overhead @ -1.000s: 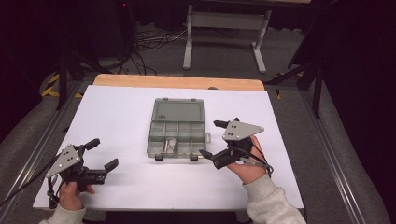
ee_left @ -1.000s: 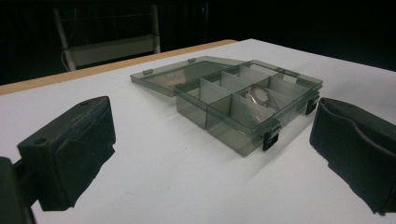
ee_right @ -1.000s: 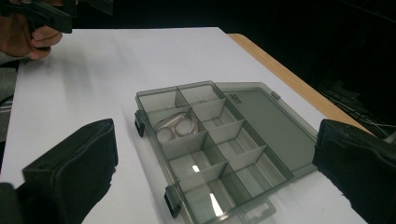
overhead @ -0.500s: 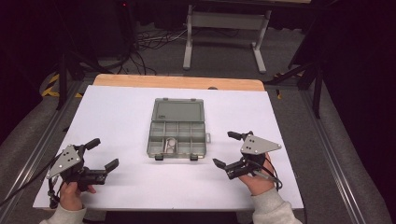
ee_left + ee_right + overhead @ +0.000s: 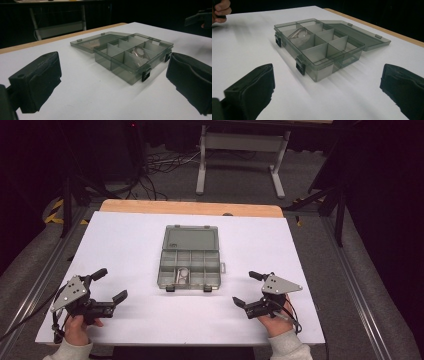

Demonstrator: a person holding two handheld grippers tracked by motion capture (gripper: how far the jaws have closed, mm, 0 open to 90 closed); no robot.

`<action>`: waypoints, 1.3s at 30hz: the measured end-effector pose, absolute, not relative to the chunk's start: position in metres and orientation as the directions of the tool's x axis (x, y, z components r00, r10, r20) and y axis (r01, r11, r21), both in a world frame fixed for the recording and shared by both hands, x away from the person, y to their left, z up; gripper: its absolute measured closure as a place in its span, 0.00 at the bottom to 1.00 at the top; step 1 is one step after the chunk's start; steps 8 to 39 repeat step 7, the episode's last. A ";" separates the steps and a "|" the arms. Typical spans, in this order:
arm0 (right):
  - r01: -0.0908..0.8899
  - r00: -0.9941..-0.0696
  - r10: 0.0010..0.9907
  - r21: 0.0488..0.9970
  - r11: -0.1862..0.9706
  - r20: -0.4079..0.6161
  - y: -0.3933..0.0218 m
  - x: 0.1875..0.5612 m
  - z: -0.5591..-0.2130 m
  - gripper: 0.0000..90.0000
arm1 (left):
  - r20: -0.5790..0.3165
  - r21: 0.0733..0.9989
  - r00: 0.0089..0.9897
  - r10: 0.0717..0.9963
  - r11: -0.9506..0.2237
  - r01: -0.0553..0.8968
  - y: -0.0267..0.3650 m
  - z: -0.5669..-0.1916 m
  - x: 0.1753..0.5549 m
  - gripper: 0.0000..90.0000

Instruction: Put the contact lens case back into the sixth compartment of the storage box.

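A translucent smoky-grey plastic organizer box point(image 5: 190, 261) sits just above the centre of the high view, on the white table surface. It is open: its flat lid point(image 5: 189, 238) is folded back and lies level on the table, toward the top of the frame, joined to the tray by hinges along the far edge. The tray is split by thin walls into small compartments (two rows, as far as the views show). Two dark latches point(image 5: 171, 288) hang from its near edge. One compartment in the near row, left of centre, holds a small clear rounded object point(image 5: 139, 51) whose exact kind cannot be told; the others look bare.
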State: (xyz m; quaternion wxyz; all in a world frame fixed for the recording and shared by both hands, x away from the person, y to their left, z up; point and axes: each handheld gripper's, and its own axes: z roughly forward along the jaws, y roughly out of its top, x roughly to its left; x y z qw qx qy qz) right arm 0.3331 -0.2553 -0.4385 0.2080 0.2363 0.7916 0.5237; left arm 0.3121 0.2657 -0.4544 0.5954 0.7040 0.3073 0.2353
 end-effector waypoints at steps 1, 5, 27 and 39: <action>0.160 -0.801 0.594 0.928 0.336 -0.077 -0.256 0.333 -0.440 0.00 | -0.042 0.982 0.699 0.714 -0.099 0.161 0.266 -0.454 0.312 0.01; 0.167 -0.794 0.604 0.932 0.323 -0.067 -0.257 0.333 -0.445 0.00 | -0.048 0.981 0.699 0.713 -0.097 0.167 0.266 -0.455 0.313 0.01; 0.168 -0.793 0.605 0.932 0.321 -0.066 -0.258 0.334 -0.446 0.00 | -0.048 0.980 0.697 0.716 -0.100 0.170 0.265 -0.455 0.313 0.01; 0.168 -0.793 0.605 0.932 0.321 -0.066 -0.258 0.334 -0.446 0.00 | -0.048 0.980 0.697 0.716 -0.100 0.170 0.265 -0.455 0.313 0.01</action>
